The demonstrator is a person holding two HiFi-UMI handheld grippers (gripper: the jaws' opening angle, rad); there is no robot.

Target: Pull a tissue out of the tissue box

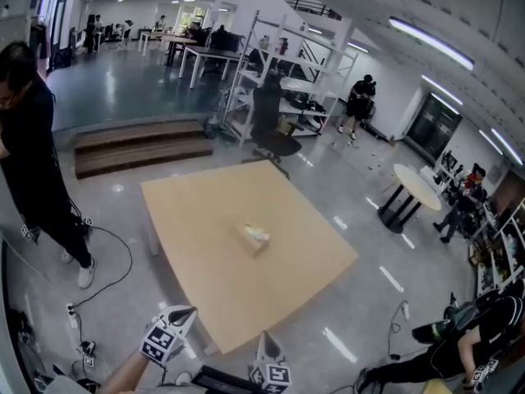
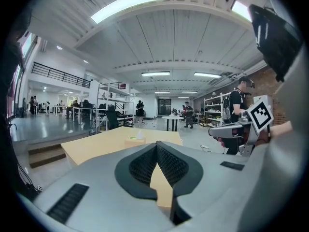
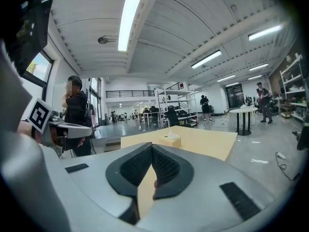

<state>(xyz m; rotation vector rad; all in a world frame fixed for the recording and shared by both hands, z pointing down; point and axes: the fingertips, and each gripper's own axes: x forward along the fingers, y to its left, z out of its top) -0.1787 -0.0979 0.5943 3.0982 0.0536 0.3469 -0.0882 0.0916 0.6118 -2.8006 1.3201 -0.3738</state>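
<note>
A tan tissue box (image 1: 254, 237) with a white tissue sticking out of its top stands near the middle of the light wooden table (image 1: 197, 212). Both grippers hang off the table's near edge, well short of the box. In the head view only the marker cubes and jaw tips of my left gripper (image 1: 185, 312) and right gripper (image 1: 264, 340) show. In the left gripper view the box (image 2: 135, 140) lies far ahead, beyond my left gripper (image 2: 157, 145), whose tips meet on nothing. The right gripper (image 3: 151, 146) looks the same, with the box (image 3: 170, 140) ahead of it.
A person in black (image 1: 33, 162) stands left of the table. A black office chair (image 1: 275, 138) and white shelving (image 1: 287, 72) lie beyond its far corner. Wooden steps (image 1: 139, 146) are at the back left, a round table (image 1: 414, 189) at the right, and cables trail over the floor.
</note>
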